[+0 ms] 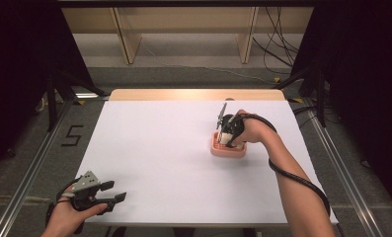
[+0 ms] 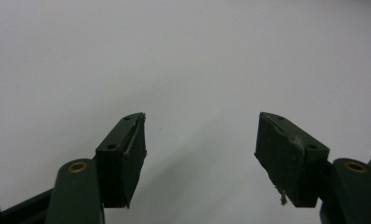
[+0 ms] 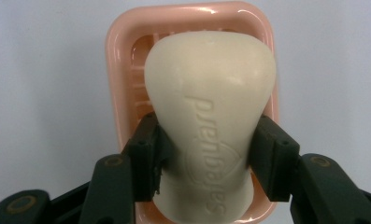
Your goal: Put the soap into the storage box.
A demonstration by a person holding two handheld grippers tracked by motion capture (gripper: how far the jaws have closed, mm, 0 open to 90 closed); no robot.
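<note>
Even overhead light leaves the white table [image 1: 174, 148] bright while the room's left and right edges fall into black. Glare glints on the pink soap dish [image 3: 192, 14] rim. Both gripper views are soft and slightly grainy, with faint shadows under the tongs.

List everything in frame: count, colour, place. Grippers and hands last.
soap bar: 1, cream, embossed lettering, over the soap dish, clamped at its sides by the right gripper's jaws
soap dish: 1, pink, slatted inside, on the table right of centre
table: 1, white top, wooden strip at far edge
wooden frames: 2 uprights, pale wood, on the floor beyond the table
cables: several, black, floor at far right
floor mark "5": 1, black, left of the table
left gripper: 1, black, jaws apart, near-left table corner
right gripper: 1, black, at the dish
hands: 2, one per gripper
</note>
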